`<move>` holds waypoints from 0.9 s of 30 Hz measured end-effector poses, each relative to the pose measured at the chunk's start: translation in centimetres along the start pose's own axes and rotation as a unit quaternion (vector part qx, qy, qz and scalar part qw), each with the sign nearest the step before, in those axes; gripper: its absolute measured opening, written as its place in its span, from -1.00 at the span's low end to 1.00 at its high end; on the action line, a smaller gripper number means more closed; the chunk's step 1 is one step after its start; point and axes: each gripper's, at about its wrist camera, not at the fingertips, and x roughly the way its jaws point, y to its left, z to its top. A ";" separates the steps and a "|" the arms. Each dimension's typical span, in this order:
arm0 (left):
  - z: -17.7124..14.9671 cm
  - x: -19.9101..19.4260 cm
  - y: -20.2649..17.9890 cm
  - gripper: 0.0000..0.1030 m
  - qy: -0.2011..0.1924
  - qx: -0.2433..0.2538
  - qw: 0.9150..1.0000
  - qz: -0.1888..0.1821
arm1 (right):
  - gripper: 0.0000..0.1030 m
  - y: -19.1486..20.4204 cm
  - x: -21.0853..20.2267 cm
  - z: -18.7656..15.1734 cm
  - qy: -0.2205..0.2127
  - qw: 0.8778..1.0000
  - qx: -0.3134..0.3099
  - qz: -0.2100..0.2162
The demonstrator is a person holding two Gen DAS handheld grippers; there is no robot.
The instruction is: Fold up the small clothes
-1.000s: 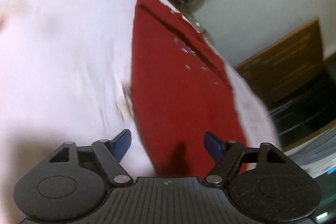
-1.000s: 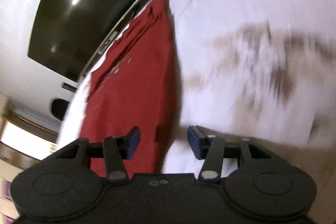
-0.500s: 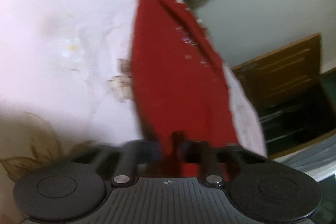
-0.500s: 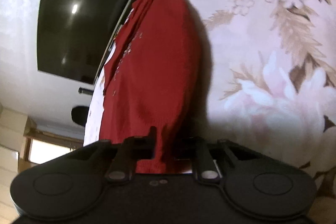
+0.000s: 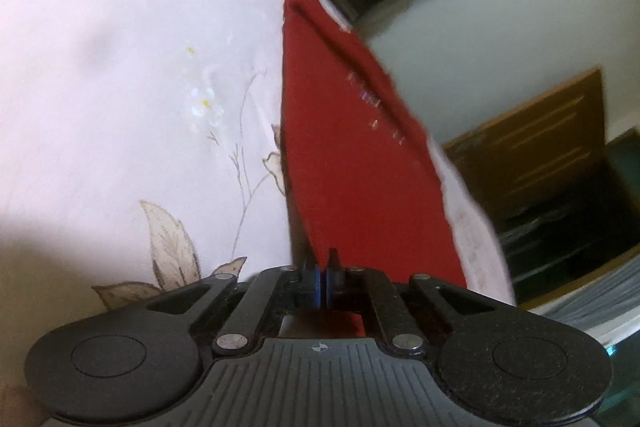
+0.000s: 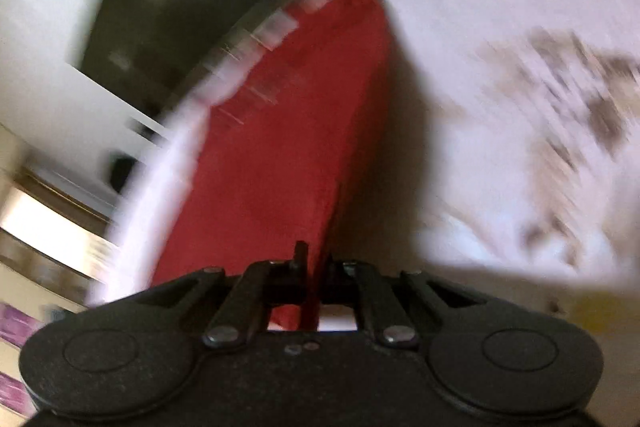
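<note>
Both grippers' fingers closed since earlier; red garment [image 5: 352,163] edge pinched between.

The matte black plastic left gripper [image 5: 322,277] has blue finger pads, ribbed housing, silver pivot pins, two round discs; the black right gripper [image 6: 314,269] matches, its housing smooth.

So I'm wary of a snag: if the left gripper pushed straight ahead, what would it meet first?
Probably the red cloth itself: the left gripper is shut on its near edge, and the cloth stretches ahead over the sheet.
</note>
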 end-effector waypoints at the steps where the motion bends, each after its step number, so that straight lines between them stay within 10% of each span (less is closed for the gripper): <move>1: 0.1 0.0 -0.1 -0.95 0.001 0.000 1.000 0.002 | -0.96 -1.0 0.3 -0.2 -0.012 0.999 0.025 0.024; 14: 3.2 -1.2 -3.4 -0.95 -0.047 0.003 0.998 -0.035 | -0.91 2.3 -1.6 1.8 -0.067 0.997 -0.039 0.010; 27: 18.0 2.4 -12.9 -0.95 -0.106 0.101 0.988 -0.055 | -0.91 9.4 -3.2 16.7 -0.162 0.978 -0.123 0.039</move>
